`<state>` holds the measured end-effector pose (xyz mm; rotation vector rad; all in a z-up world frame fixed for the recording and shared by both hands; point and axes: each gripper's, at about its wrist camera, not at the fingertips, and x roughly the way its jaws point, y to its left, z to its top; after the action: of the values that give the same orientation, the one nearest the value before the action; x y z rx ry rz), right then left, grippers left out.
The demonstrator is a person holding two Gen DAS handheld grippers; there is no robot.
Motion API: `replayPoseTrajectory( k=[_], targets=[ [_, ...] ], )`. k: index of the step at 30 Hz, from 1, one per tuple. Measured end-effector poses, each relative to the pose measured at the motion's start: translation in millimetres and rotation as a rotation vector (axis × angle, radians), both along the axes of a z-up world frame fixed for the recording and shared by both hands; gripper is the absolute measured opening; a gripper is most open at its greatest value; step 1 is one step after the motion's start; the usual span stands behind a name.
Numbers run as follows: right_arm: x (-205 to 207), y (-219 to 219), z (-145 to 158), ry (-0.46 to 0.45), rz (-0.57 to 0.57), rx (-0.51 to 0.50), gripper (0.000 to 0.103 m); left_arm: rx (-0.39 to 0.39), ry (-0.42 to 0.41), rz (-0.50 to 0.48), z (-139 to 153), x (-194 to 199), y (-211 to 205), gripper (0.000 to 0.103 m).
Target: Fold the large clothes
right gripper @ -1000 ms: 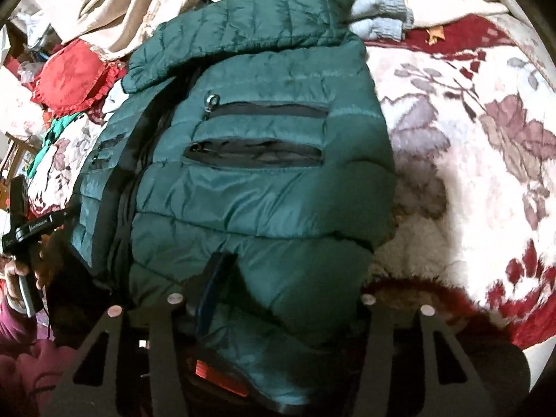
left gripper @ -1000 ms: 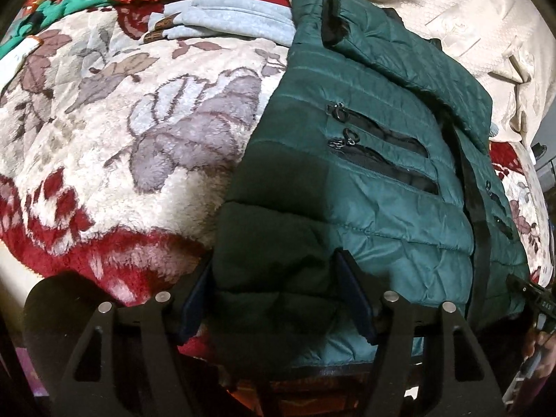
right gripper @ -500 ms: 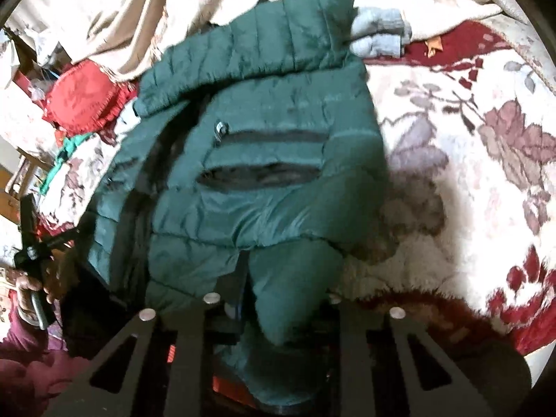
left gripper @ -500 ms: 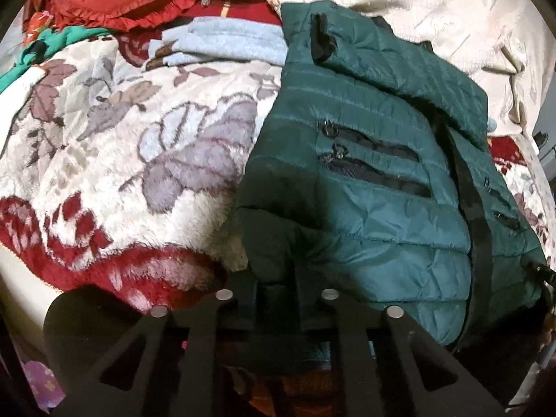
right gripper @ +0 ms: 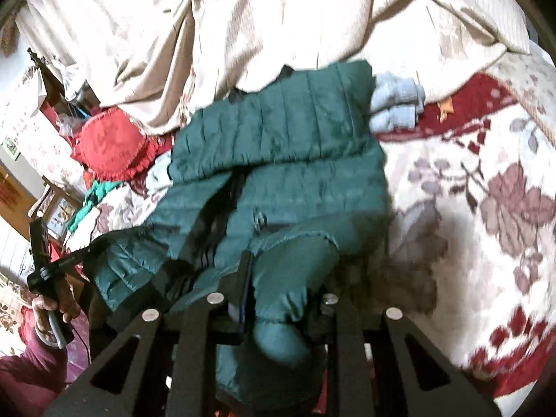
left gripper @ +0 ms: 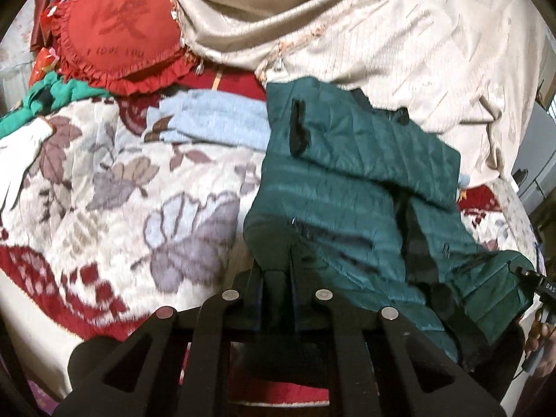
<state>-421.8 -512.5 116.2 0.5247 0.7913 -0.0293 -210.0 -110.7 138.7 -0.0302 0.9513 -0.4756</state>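
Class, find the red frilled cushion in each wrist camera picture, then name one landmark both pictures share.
Left wrist: red frilled cushion upper left, above the floral blanket.
Right wrist: cushion at left, beside the green jacket.
Shared landmark: folded light-blue cloth touching the jacket's collar end.

A bed (left gripper: pixel 104 187) fills most of both views, covered by a plush blanket (right gripper: pixel 486 187) with mauve flowers and dark red patches on cream. Across the top of each frame lies a rumpled beige bedspread (left gripper: pixel 347 24) with a tasselled edge. In the upper left of the left wrist view a red heart-shaped frilled cushion (left gripper: pixel 114 34) leans on it, a green cloth (left gripper: pixel 62 92) just below. At the far left of the right wrist view stand floral wallpaper (right gripper: pixel 38 132) and wooden furniture (right gripper: pixel 21 194). The light is warm and rather dim.
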Motion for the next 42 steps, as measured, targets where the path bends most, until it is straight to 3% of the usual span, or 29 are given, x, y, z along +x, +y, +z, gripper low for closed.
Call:
replayPoseTrajectory(
  k=[16,26,32,39,42],
  targets=[
    [51.5,-32.6,26.9,-0.085,-0.097,-0.036,0.021,-0.035,-0.093,0.055,28.5,56.0,-28.4,0.000],
    [101.5,-58.1,32.4,-0.079,-0.141,-0.079,0.021,-0.014,-0.158,0.067,40.1,100.1,-61.0,0.000],
    [147.6,-87.5,29.4,-0.049,-0.179,-0.099,0.021,0.014,-0.153,0.103,31.3,145.7,-86.0,0.000],
    [213.6,-115.0,22.2,-0.007,-0.193,-0.126,0.021,0.014,-0.089,0.166,5.1,212.2,-121.2,0.000],
    [239.7,-132.9,5.1,0.010,-0.229,-0.074,0.021,-0.049,-0.052,0.178,-12.0,234.5,-125.6,0.000]
  ],
)
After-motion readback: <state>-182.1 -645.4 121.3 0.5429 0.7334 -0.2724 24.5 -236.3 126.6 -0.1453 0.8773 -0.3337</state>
